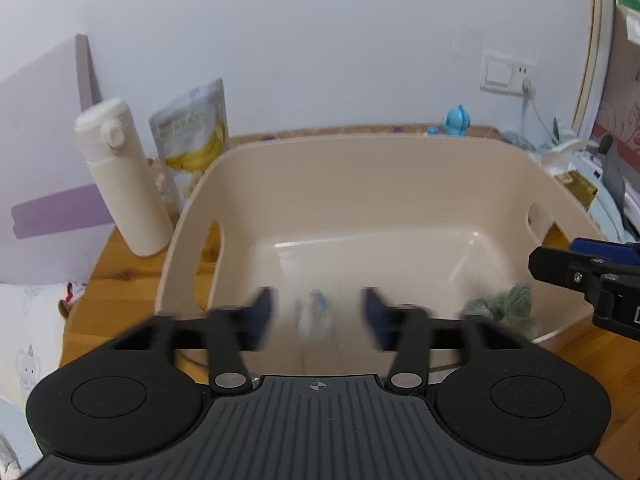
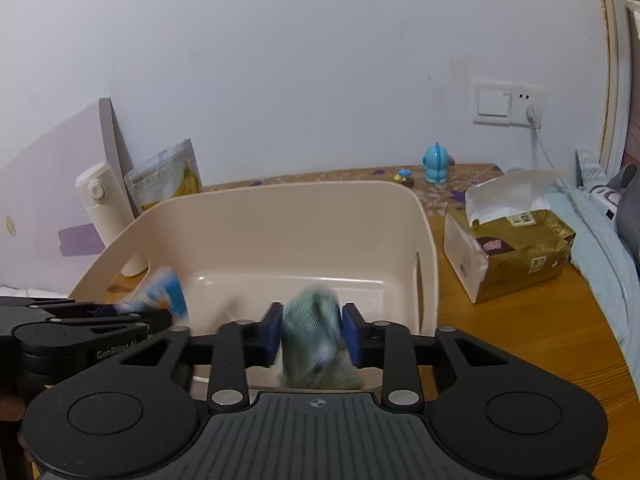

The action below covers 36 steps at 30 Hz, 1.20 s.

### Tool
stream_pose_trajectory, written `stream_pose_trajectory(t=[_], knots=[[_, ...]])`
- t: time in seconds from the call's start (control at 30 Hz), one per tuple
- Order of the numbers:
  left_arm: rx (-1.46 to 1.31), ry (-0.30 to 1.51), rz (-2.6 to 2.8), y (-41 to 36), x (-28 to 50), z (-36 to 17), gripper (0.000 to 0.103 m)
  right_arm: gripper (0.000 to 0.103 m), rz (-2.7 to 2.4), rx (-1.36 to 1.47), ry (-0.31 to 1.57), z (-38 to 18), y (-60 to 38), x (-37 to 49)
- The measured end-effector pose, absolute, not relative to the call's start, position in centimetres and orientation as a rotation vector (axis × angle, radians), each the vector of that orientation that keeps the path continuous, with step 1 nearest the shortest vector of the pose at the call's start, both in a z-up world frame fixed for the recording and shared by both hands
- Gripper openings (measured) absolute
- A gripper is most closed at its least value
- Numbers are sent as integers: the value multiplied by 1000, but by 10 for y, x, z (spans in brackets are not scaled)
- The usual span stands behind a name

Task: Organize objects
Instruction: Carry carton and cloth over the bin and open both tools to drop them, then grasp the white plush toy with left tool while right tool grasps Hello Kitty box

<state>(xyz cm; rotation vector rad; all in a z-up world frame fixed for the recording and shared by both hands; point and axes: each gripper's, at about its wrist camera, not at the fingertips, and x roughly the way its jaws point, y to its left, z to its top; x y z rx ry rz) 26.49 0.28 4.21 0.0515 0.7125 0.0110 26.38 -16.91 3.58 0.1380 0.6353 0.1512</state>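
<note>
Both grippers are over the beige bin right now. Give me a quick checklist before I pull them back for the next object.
1. Left gripper open: ok, fingers stand apart.
2. Blue-and-white packet free of the left fingers: ok, clear gaps on both sides, though it is blurred.
3. Right gripper clear of the green mesh bundle: cannot tell, the bundle sits between the pads and is blurred.
4. Both items over the beige bin, not its rim: ok.
5. The two grippers apart from each other: ok.
6. White bottle upright beside the bin: ok.
</note>
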Motion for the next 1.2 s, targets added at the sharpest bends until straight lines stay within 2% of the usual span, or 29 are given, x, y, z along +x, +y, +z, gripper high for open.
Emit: stream_pose_trajectory(t=[0.03, 0.07, 0.2, 0.33, 0.47, 0.83, 1.2], knots=[[49, 695, 14, 3, 260, 45, 75, 60, 151, 138, 625, 38, -170, 261], [46, 683, 16, 4, 255, 48, 75, 68, 153, 140, 612, 41, -172, 257], [14, 677, 9, 11, 236, 56, 76, 79, 150, 138, 576, 52, -178, 240], [-10, 637, 10, 18, 212, 67, 81, 100, 154, 141, 531, 64, -185, 219], [-48, 624, 8, 26, 190, 73, 81, 103, 161, 169, 505, 70, -193, 197], [-58, 625, -16, 41, 136, 71, 85, 103, 182, 121, 495, 68, -185, 138], [1, 690, -46, 31, 104, 31, 85, 103, 213, 105, 611, 24, -181, 109]])
